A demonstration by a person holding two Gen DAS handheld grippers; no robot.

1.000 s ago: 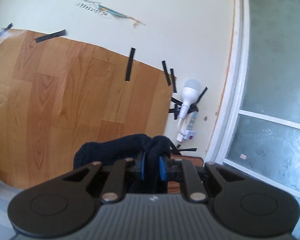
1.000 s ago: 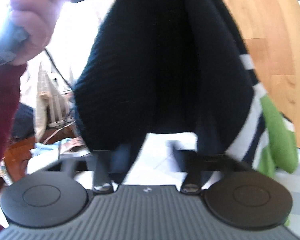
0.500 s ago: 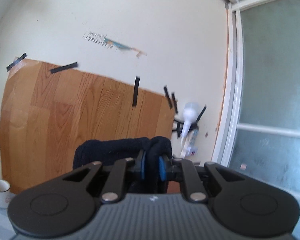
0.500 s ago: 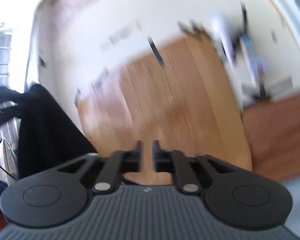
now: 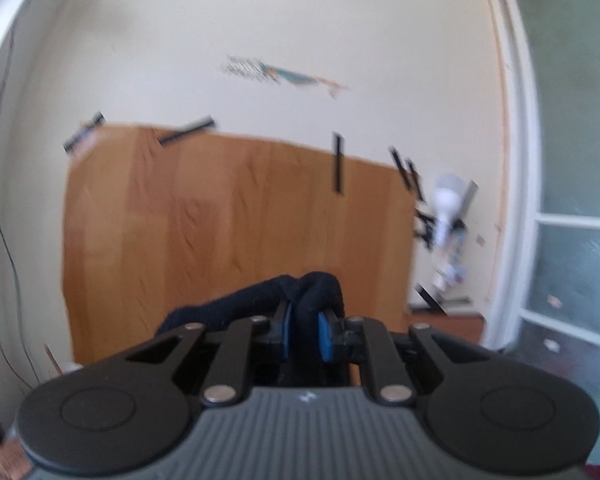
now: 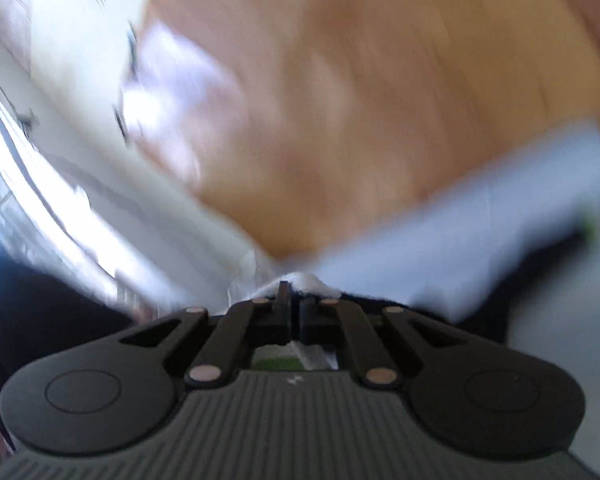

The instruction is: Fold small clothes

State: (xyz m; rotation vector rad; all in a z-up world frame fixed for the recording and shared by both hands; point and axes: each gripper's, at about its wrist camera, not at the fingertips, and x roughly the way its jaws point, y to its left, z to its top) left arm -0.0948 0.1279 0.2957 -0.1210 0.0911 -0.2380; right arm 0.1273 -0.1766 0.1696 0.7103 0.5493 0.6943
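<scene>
My left gripper (image 5: 303,334) is shut on a bunched edge of the dark navy knit garment (image 5: 236,304), held up in the air facing the wall. The cloth drapes to the left over the fingers. My right gripper (image 6: 294,314) has its jaws closed together on a white cloth edge (image 6: 312,282); green and white striped fabric (image 6: 278,362) shows under the fingers. Dark cloth (image 6: 28,312) hangs at the left of the very blurred right wrist view.
A wood-pattern sheet (image 5: 236,240) is taped to the cream wall ahead. A white bulb lamp and power strip (image 5: 446,204) hang at its right, next to a frosted glass door (image 5: 572,200). A cup (image 5: 66,366) stands at lower left.
My left gripper has tilted upward with the navy garment still held. My right gripper has swung down fast from the wall and now closes on a white cloth edge.
</scene>
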